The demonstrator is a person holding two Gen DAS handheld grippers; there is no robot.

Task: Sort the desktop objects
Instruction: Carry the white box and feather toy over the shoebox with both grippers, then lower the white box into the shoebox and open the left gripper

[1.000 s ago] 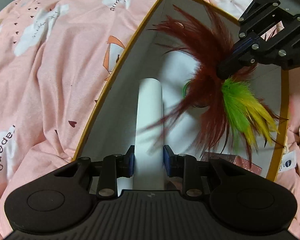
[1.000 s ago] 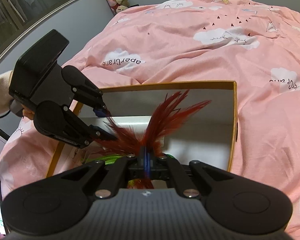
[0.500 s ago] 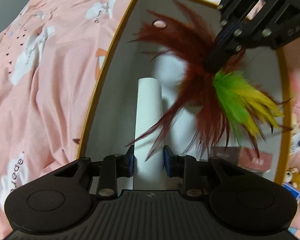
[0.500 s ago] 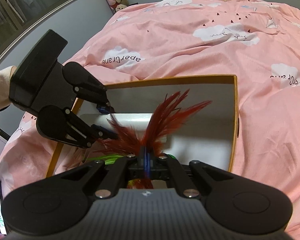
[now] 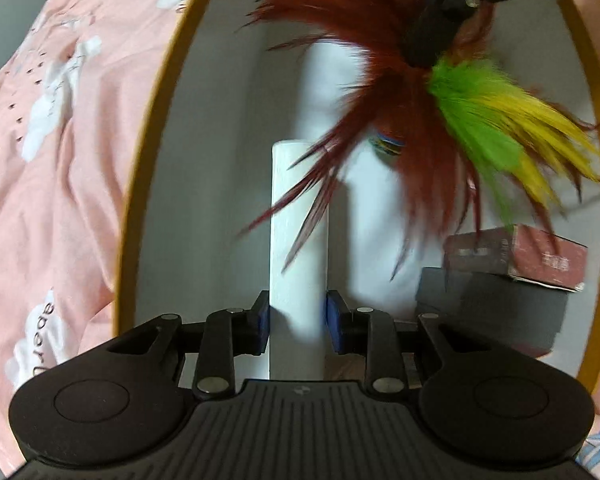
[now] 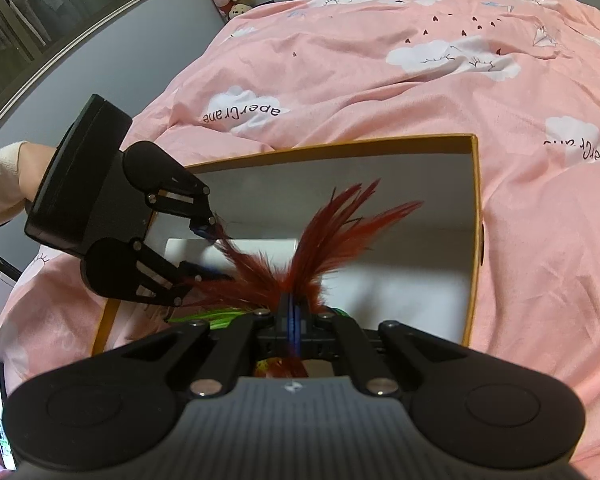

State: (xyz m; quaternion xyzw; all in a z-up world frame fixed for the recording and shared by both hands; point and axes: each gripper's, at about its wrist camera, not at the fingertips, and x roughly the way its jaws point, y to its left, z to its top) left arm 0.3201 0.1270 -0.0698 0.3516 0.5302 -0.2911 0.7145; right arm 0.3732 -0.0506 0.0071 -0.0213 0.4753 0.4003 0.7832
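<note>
While both tools hang over the open box [image 6: 475, 240], the step in hand looks like stowing — two items going in at once. The left gripper [image 5: 296, 320] has its jaws narrowed onto a white tube [image 5: 299, 248], pads against its sides at lower centre of the left wrist view; the tube points down into the box interior. The right gripper [image 6: 295, 322], lower centre of its own view, has jaws pressed fully together on the stem of a feather toy [image 5: 440, 112] — red plumes fan up past the jaws, green & yellow ones trail at right of the left view. Already in the box, lower right of the left view: a red carton [image 5: 540, 256] sitting on a dark block [image 5: 492, 312]. The box rests on a bed w/ a pink quilt [image 6: 380, 60].

Next move, as I judge it: lower the tube till it lies on the box floor, then let go; the feathers brush over the tube, so they could snag or drag as either tool pulls away.

Vs. the earlier frames: the left view has closed in on the box, whose rim now fills more of the frame, the carton shows plainer, and the view has rolled somewhat. The right gripper's view is about unchanged; the left tool has shifted a little in it.
</note>
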